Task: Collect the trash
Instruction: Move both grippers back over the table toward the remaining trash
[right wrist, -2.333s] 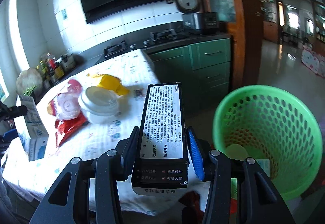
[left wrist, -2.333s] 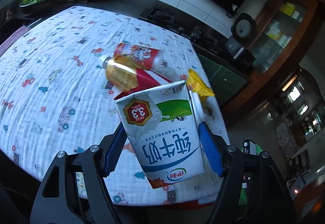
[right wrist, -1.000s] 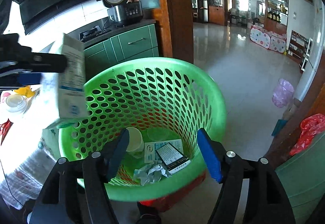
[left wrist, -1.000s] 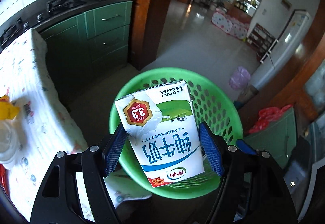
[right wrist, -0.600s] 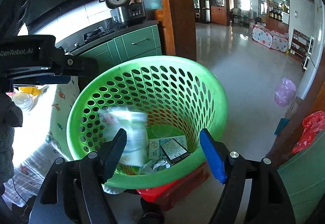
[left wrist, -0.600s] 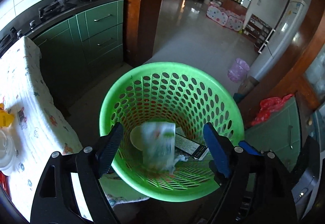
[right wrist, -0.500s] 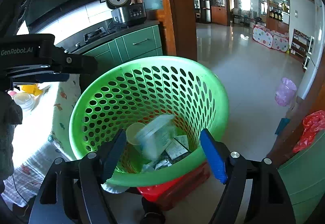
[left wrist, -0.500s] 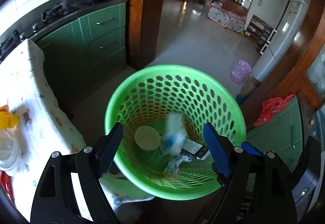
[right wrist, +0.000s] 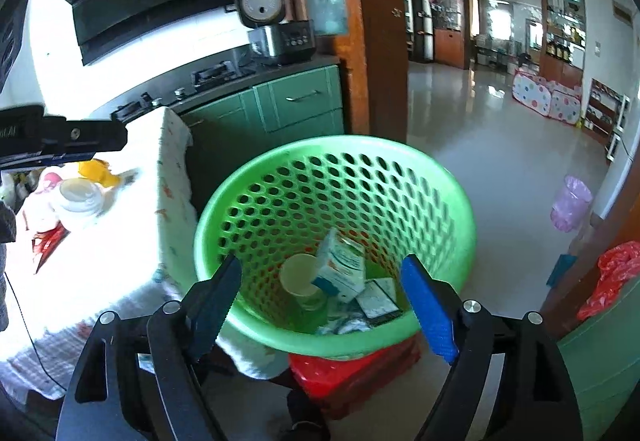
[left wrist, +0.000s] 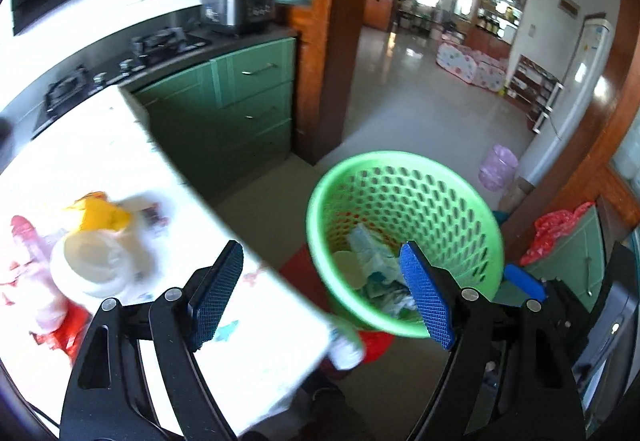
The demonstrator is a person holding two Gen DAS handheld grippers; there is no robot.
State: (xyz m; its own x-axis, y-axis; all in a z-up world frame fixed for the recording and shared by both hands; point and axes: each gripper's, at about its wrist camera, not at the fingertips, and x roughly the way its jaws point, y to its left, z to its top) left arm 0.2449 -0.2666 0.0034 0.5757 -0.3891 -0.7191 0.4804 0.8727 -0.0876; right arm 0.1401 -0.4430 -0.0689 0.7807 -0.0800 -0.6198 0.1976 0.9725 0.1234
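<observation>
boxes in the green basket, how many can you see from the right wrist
2. A white and blue milk carton leans tilted against a pale paper cup in the perforated green plastic basket; a flat black box lies beside it. Crumpled wrappers may hide more.

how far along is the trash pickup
Partly done. The basket already holds a milk carton, a paper cup and a dark box. Both grippers, left and right, are open and hold nothing. Left on the table: a white tub, a yellow wrapper and red packets.
</observation>
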